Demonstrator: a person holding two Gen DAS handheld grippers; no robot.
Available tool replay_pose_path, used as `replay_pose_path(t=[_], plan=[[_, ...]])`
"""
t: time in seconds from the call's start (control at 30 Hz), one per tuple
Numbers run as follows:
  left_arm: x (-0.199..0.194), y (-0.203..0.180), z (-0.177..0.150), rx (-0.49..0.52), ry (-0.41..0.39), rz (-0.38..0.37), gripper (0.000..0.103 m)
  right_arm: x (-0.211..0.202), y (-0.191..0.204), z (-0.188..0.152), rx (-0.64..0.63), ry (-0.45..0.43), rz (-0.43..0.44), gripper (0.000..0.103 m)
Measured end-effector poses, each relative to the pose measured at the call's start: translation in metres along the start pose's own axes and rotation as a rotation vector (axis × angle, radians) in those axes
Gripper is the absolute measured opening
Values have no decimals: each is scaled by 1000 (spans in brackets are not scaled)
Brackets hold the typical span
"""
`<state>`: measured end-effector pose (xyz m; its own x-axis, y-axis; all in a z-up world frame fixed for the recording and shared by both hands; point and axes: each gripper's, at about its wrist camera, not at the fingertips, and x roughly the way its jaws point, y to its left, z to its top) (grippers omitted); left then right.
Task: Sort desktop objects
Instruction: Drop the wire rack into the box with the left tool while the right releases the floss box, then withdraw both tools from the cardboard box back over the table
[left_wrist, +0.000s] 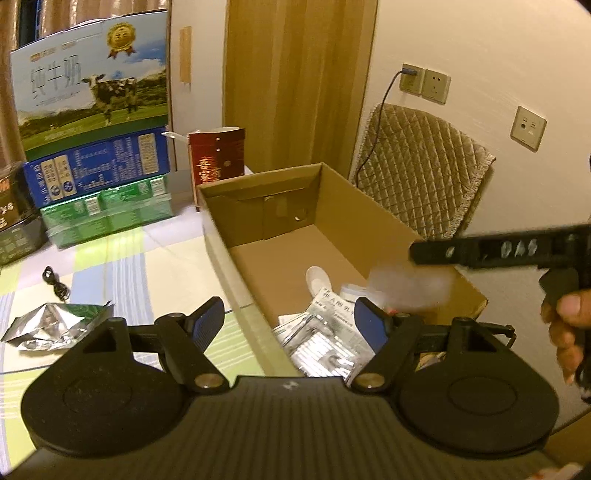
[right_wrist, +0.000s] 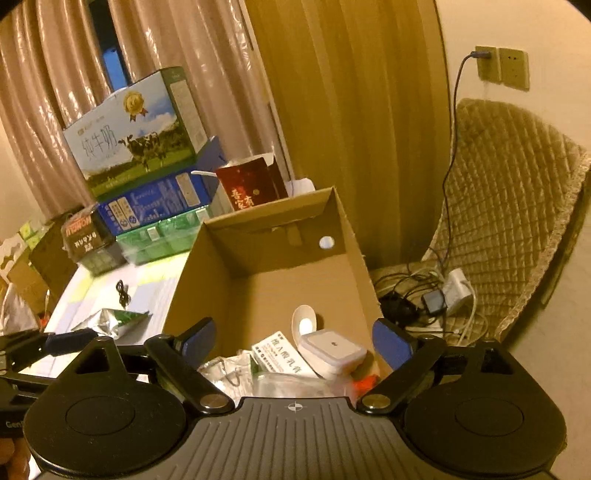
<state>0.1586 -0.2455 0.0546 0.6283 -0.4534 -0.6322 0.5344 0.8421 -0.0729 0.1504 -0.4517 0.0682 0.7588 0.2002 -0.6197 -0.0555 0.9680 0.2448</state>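
An open cardboard box (left_wrist: 221, 236) (right_wrist: 184, 280) stands on the checked tablecloth. In its near end lie a white lidded container (right_wrist: 332, 350), a white round disc (left_wrist: 317, 277) (right_wrist: 304, 321), a printed paper packet (left_wrist: 332, 306) (right_wrist: 277, 354) and silver blister packs (left_wrist: 325, 350). My left gripper (left_wrist: 290, 321) hangs open over the box's left wall with nothing between its pads. My right gripper (right_wrist: 295, 341) is open above the white container and does not touch it. In the left wrist view, one of its fingers (left_wrist: 461, 251) reaches in from the right above a blurred white shape (left_wrist: 410, 284). A crumpled foil packet (left_wrist: 59, 325) (right_wrist: 110, 321) and a black cable (left_wrist: 55, 284) (right_wrist: 123, 291) lie on the cloth left of the box.
Stacked milk cartons (left_wrist: 92, 110) (right_wrist: 136, 144) and a dark red box (left_wrist: 218, 158) (right_wrist: 251, 184) stand behind the cardboard box. A chair with a quilted cover (left_wrist: 424, 170) (right_wrist: 509, 206) is at the right, with a power strip and cables (right_wrist: 436, 299) on its seat. A hand (left_wrist: 569, 325) holds the right gripper.
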Motion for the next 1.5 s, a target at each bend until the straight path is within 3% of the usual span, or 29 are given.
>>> replay_pose_path(t=[0.37,0.6,0.97,1.27,1.5], plan=[[-33,26,-31,-46,12,67,77,-28,21,-26,-16,21,17,101],[-73,50,-48,-51,2,134,82,-35,60,-36,-83,37,77,101],[-128,116,-77,-42,28,261,89,-26,136,-37,-260,63,185,101],[-137,154,-95,18,93,270,92,5,181,-37,-397,101,211,101],[-122,174,-100,73,139,234,94,39,206,-30,-511,145,224,101]])
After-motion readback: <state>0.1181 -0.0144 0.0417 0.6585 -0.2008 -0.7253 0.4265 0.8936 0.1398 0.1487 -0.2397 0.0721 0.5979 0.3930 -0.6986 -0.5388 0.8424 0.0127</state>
